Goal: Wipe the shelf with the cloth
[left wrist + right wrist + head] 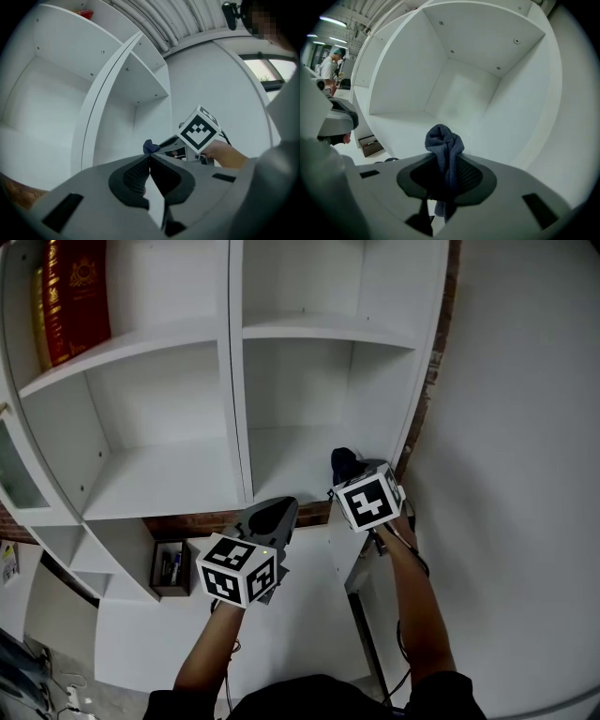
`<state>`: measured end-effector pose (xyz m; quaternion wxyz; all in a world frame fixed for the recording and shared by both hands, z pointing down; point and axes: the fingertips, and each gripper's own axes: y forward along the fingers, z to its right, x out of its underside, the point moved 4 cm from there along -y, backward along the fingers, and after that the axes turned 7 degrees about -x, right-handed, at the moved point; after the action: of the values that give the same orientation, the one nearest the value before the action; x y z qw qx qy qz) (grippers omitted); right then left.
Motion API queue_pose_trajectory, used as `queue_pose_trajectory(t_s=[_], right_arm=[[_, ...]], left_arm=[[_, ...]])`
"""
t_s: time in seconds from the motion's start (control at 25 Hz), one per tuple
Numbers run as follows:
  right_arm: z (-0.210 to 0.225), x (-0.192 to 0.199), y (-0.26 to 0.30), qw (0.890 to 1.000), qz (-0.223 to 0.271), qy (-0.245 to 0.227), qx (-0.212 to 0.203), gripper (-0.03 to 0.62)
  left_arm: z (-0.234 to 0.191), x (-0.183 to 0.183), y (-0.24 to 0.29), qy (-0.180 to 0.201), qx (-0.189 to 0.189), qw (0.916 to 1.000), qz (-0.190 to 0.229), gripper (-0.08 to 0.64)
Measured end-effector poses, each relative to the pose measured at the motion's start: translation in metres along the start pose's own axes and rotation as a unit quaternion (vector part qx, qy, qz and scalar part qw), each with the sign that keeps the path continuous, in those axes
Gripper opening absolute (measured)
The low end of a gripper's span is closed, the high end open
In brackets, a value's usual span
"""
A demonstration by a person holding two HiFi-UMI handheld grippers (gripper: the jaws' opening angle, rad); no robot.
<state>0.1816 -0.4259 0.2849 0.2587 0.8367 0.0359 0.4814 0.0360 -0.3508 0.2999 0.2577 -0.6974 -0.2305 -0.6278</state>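
A white shelf [309,456] unit fills the upper half of the head view, with a red book [73,296] standing in its upper-left compartment. Just right of centre the right tool [352,474] points into the lower-right compartment — only its own view shows the jaws clamped on a bunched dark-blue cloth [443,143] that sticks up past the tips, with a person [330,65] at the far upper left. The left tool [150,161] hangs lower, left of centre, outside the shelf — its view shows its jaws pressed together with nothing between, and the cloth as a small blue tuft at mid-frame.
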Motion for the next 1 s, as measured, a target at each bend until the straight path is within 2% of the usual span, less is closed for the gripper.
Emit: queue_pose_trajectory(t_s=[0.32, 1.0], right_arm=[[0.013, 0.008, -0.005, 1.000, -0.001, 0.016, 0.020, 0.117], [0.003, -0.003, 0.006, 0.999, -0.018, -0.021, -0.018, 0.115]], left_arm=[[0.008, 0.006, 0.006, -0.002, 0.009, 0.9999, -0.008, 0.017], [-0.004, 0.007, -0.002, 0.004, -0.017, 0.9998, -0.013, 0.017]])
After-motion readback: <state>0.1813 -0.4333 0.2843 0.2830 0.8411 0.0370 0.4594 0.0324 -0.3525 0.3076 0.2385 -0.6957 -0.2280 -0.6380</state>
